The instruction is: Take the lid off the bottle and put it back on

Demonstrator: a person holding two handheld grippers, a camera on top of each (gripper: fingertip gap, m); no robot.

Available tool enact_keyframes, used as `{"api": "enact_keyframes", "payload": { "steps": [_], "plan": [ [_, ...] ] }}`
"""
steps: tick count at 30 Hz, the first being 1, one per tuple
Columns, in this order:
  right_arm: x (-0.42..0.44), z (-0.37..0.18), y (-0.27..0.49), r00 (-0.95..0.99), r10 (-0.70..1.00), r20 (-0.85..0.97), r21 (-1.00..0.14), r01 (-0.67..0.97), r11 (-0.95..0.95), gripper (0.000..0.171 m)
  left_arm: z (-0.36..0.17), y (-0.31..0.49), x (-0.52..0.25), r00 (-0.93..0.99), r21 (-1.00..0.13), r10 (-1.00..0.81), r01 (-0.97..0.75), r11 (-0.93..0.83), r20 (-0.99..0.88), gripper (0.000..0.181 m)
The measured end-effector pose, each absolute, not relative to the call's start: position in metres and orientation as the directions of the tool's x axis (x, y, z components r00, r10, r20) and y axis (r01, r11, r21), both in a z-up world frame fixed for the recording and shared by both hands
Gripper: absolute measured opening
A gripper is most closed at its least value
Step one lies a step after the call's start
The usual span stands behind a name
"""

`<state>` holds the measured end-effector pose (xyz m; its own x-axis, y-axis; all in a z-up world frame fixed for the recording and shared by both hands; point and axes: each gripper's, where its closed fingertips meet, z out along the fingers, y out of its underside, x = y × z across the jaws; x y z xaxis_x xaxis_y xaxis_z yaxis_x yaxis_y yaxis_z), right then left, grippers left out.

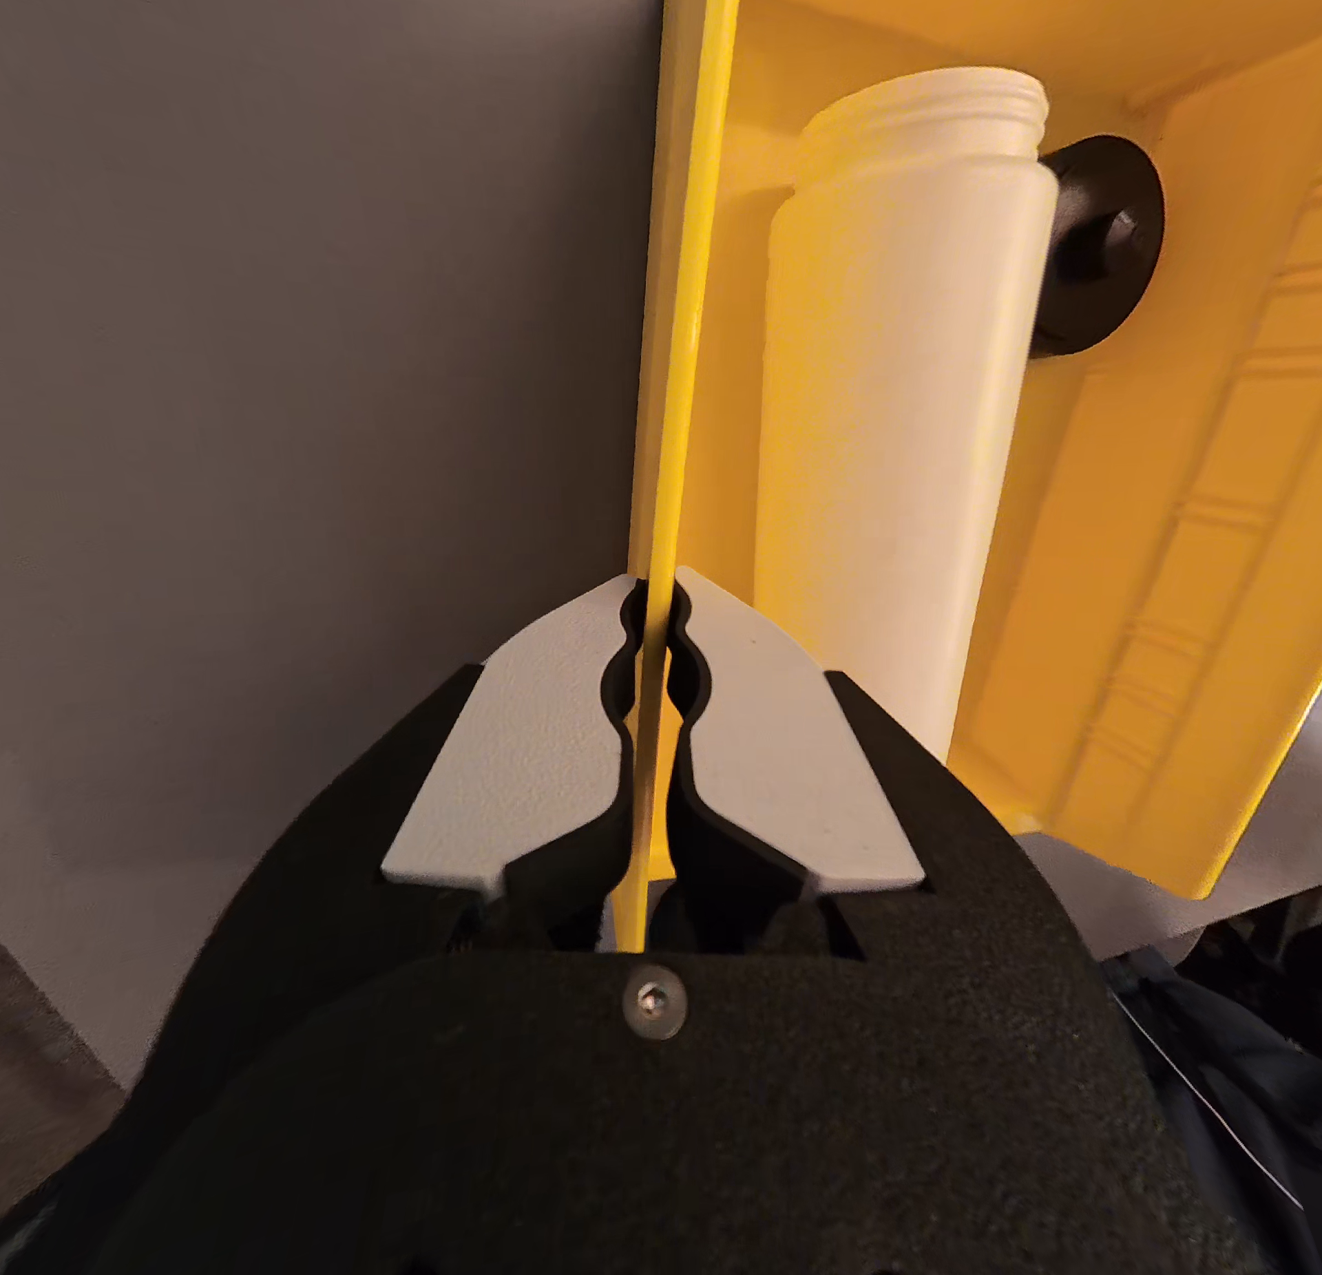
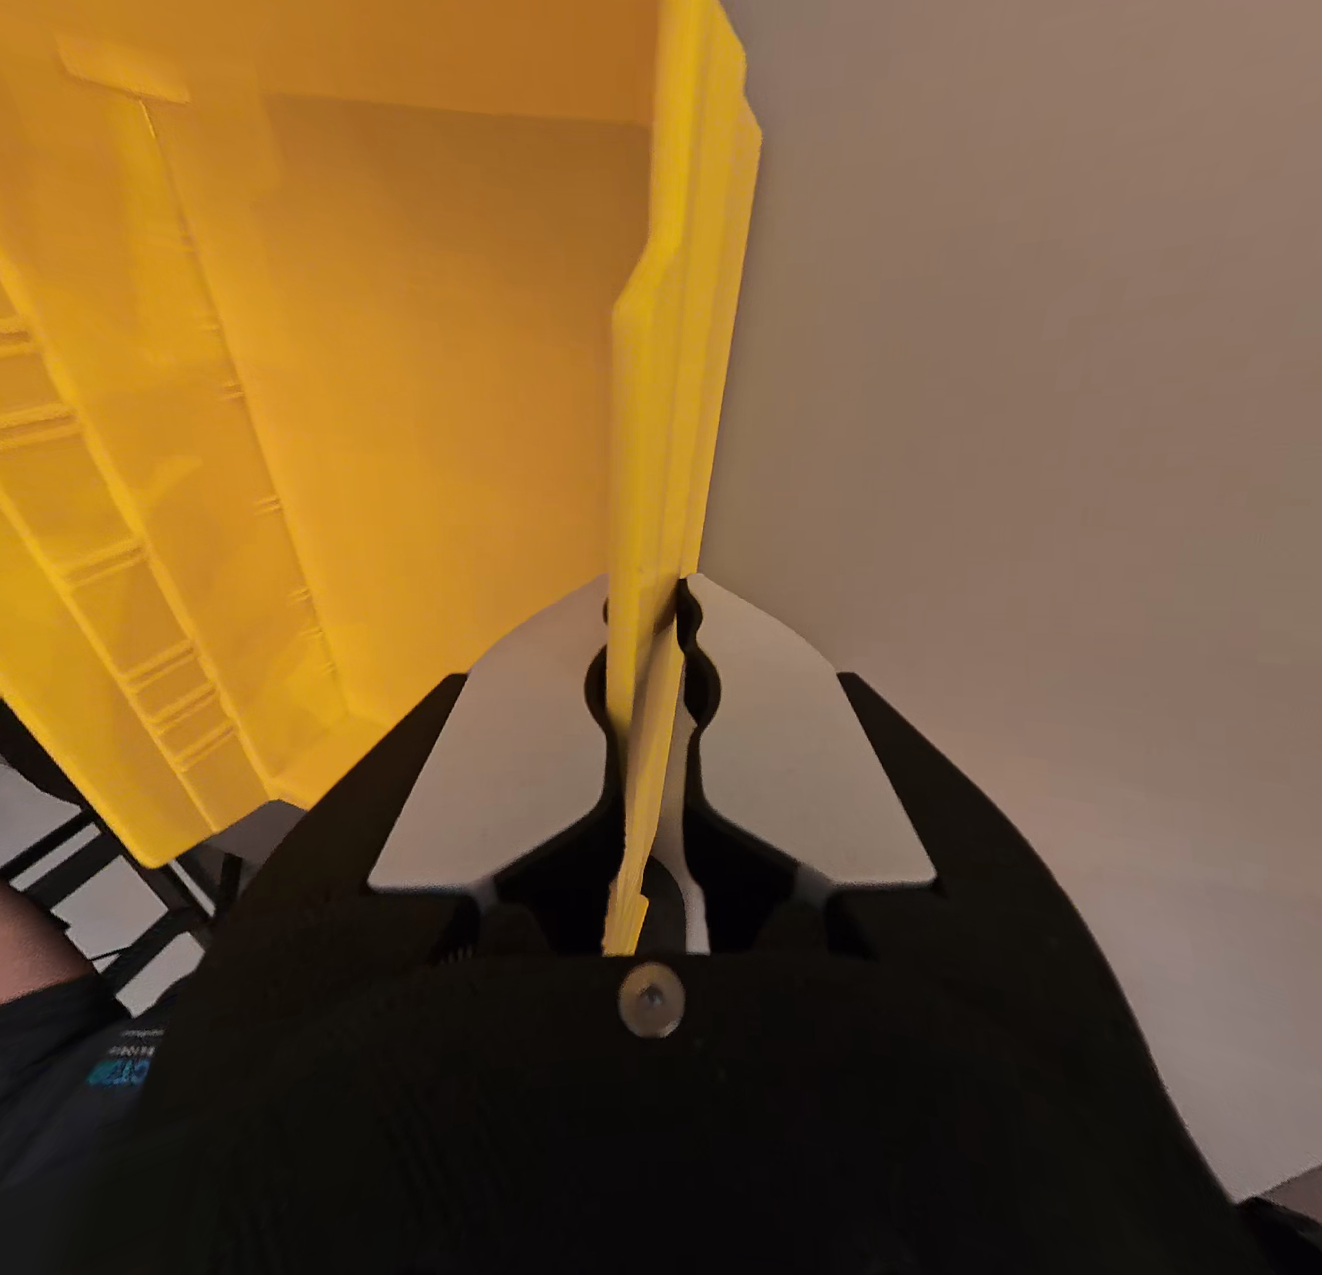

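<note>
Clamping thin yellow wall at lower centre, left gripper (image 1: 654, 582) clenched on bin (image 1: 1180, 454) rim. Right gripper (image 2: 647, 586) likewise clenched on opposite bin wall, lower centre of its view. Beyond left fingers, white bottle (image 1: 901, 411) lies inside bin, long axis running up frame, open threaded mouth pointing to upper right. Black lid (image 1: 1105, 253) off, just beside bottle neck at upper right.

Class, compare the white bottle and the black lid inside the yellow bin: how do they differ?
The bottle is white, tall and cylindrical; the lid is black, round and flat. The bottle fills the middle of the view with its threaded neck uncapped; the lid sits beside that neck, partly hidden behind it. Both sit inside the yellow bin.
</note>
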<state>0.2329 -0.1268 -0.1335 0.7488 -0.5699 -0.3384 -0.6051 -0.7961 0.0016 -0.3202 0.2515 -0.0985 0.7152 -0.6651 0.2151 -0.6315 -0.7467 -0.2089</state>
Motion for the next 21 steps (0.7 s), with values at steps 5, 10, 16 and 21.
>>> {"api": "enact_keyframes", "payload": {
  "steps": [5,10,16,21],
  "plan": [
    [0.225,-0.126,-0.131,0.756,-0.534,-0.378,-0.014,-0.581,-0.813,0.017,-0.098,0.256,-0.346,0.741,-0.244,-0.641,-0.596,-0.765,0.201,0.003],
    [0.222,-0.123,-0.142,0.815,-0.503,-0.288,-0.047,-0.537,-0.842,0.017,-0.096,0.253,-0.350,0.722,-0.262,-0.646,-0.592,-0.762,0.248,0.007],
    [0.226,-0.127,-0.145,0.831,-0.533,-0.159,0.001,-0.539,-0.842,0.005,-0.100,0.259,-0.347,0.740,-0.234,-0.621,-0.576,-0.784,0.259,0.004],
    [0.240,-0.127,-0.144,0.810,-0.570,-0.141,0.017,-0.573,-0.819,0.005,-0.100,0.259,-0.348,0.760,-0.214,-0.588,-0.548,-0.809,0.276,0.005]
  ]
}}
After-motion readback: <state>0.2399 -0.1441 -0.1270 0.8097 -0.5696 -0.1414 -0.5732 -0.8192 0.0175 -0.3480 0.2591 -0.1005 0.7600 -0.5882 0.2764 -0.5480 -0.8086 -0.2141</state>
